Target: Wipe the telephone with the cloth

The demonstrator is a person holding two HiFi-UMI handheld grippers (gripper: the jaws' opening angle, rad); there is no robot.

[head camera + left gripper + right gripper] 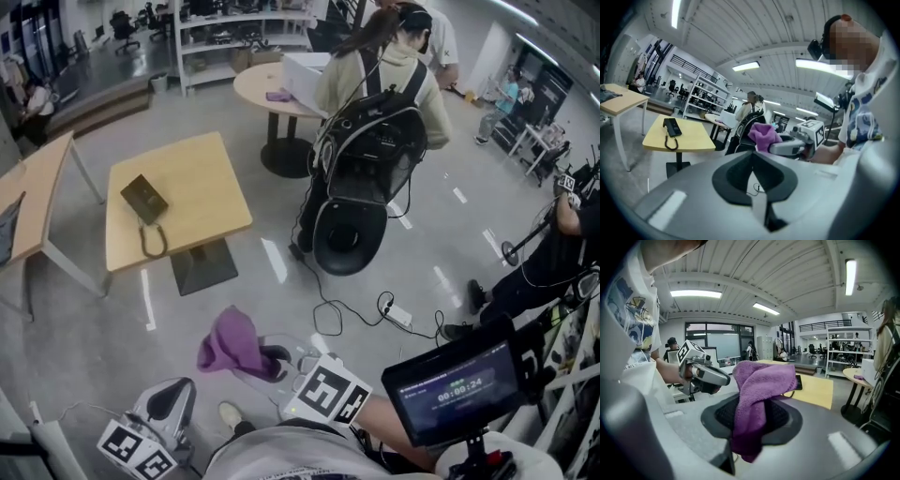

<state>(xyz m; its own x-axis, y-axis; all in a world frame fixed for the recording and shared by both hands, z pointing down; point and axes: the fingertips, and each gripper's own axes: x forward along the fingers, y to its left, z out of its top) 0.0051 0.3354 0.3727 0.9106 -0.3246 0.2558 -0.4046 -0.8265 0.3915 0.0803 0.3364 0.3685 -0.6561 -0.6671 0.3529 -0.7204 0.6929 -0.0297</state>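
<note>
A black telephone (143, 199) with a coiled cord lies on a small yellow table (202, 187) ahead; the left gripper view shows the telephone (671, 127) at far left. My right gripper (277, 359) is shut on a purple cloth (234, 341), which drapes over its jaws in the right gripper view, where the cloth (759, 390) hides most of the telephone (798, 382). My left gripper (178, 389) is low at the left, shut with nothing between its jaws (752, 171). Both grippers are well short of the table.
A person with a black backpack (375, 141) stands right of the yellow table, by a round table (267, 89). Cables and a power strip (398, 314) lie on the floor. Another table (37, 202) stands at the left. A monitor (450, 389) sits at the lower right.
</note>
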